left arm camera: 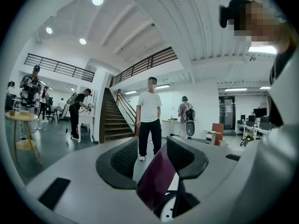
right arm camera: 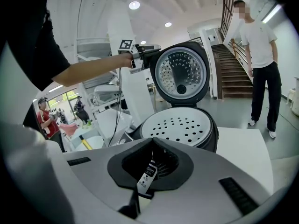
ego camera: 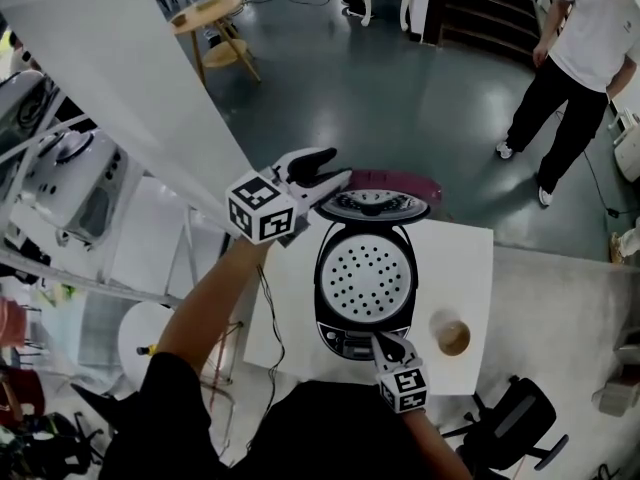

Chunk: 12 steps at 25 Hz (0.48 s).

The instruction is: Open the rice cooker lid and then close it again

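1. The black rice cooker with a perforated silver inner plate (ego camera: pixel 365 273) sits mid-way along the white counter (ego camera: pixel 470 268). Its control panel faces the person, so both hands can reach it easily.
2. Its round lid with a maroon outer shell and a perforated metal inner face (ego camera: pixel 375 205) stands fully open, hinged up at the cooker's far side. The opening half of the task looks done, and closing is what is left.
3. The left gripper (ego camera: pixel 335 168) is at the lid's top edge, probably because the point farthest from the hinge gives the most leverage.
   - In the left gripper view the maroon shell (left arm camera: pixel 156 181) runs between the fingers, which are apart.
   - The finger on that view's right (left arm camera: pixel 187 155) lies against the shell, while a gap shows beside the other, so the lid is straddled and not clamped.
   - That may be enough to tip the lid forward.
4. The right gripper (ego camera: pixel 388 346) has its fingers together and angles down at the cooker's front panel. Whether it touches the panel I cannot confirm.
   - It is likely there to brace the body so the cooker does not slide when the lid comes down.
   - A small printed tag (right arm camera: pixel 147 174) shows at the seam of the fingers. I cannot tell whether it is pinched there or belongs to the gripper.
5. A small round tan cup (ego camera: pixel 450 336) stands on the counter just beside the cooker, clear of the lid's swing.
6. A person in a white shirt and dark trousers (ego camera: pixel 585 48) stands on the grey floor, well apart.
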Motion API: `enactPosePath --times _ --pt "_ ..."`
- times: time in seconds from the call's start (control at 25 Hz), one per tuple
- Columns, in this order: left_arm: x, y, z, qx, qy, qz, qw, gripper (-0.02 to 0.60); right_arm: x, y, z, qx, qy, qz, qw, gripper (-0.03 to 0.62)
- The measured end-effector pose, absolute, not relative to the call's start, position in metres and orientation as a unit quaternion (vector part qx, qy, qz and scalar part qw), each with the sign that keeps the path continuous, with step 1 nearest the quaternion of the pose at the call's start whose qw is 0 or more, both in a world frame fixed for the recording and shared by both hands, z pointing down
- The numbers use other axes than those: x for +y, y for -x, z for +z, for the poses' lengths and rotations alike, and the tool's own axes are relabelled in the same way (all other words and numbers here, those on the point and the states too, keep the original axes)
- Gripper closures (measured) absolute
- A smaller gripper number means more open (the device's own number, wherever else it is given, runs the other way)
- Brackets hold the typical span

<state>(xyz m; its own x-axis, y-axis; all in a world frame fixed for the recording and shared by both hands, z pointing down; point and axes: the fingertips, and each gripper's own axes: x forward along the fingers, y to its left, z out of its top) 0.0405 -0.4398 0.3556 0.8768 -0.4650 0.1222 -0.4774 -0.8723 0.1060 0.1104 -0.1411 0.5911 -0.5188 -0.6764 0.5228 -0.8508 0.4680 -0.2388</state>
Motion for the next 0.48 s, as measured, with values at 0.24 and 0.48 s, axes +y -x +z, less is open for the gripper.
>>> enactPosePath --times 0.24,0.48 --pt "-0.436 -0.051 0.366 -0.194 -0.974 0.110 0.046 0.388 -0.140 -0.114 0.594 -0.835 -0.461 0.241 0.181 0.592" --pt "-0.432 -0.057 0.368 -0.160 -0.976 0.140 0.040 0.402 -0.144 -0.122 0.592 -0.829 -0.474 0.242 0.173 0.592"
